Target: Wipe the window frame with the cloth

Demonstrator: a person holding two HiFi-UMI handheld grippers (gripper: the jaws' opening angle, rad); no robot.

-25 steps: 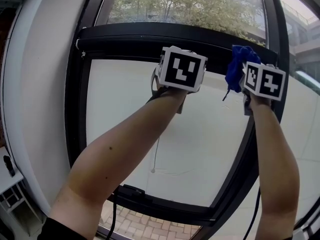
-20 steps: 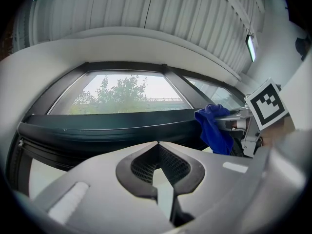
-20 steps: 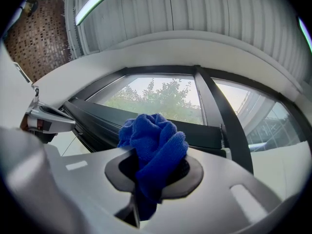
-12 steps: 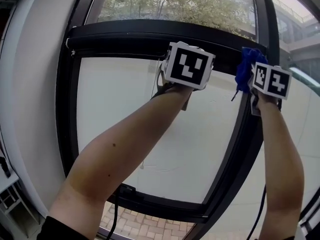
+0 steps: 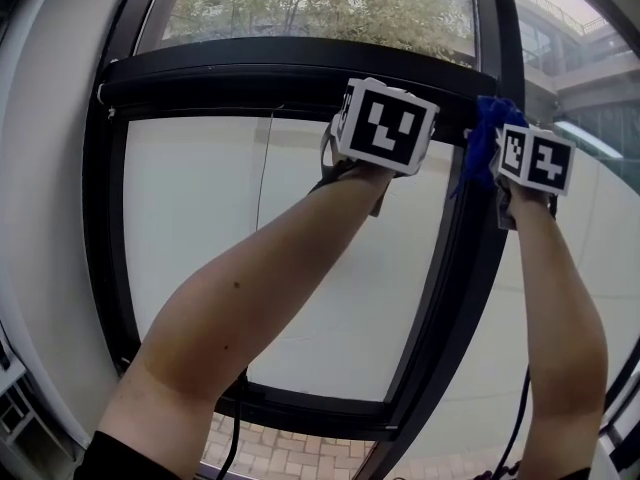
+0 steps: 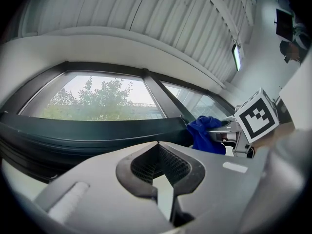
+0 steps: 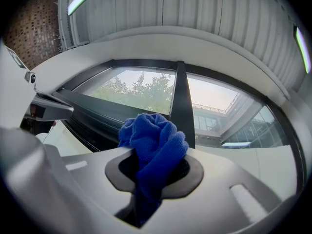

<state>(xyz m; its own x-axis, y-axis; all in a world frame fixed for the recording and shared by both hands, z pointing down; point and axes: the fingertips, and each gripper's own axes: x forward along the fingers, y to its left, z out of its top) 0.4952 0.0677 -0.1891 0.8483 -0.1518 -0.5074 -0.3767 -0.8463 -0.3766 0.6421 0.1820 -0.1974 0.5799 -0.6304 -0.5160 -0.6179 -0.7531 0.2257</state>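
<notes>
Trees (image 5: pixel 330 3) and pale buildings fill the glass behind a dark frame (image 5: pixel 250 68), seen from below with both arms raised. The cloth (image 7: pixel 155 140), blue and bunched into a wad, sits at the frame's upper right, where the top rail meets the upright bar (image 5: pixel 490 28). The right hand-held gripper (image 7: pixel 154 172) is clamped on it, with a rounded lump standing past the jaw tips and a thin tail hanging below. From the head view the wad seems to press on the corner, though I cannot be sure it touches. The left hand-held gripper (image 6: pixel 160 169) is just beside it, under the top rail, its jaws drawn together on nothing.

By my reading the wipe is at the corner, and the upright bar likely comes next. The main risk is the small wad. Drag along the metal could pull it out of the jaws, or flatten it so the hard tips scrape the frame. The hanging tail could catch on the corner. The idle left hand-held gripper, near the rail, could knock it if both arms move together.
</notes>
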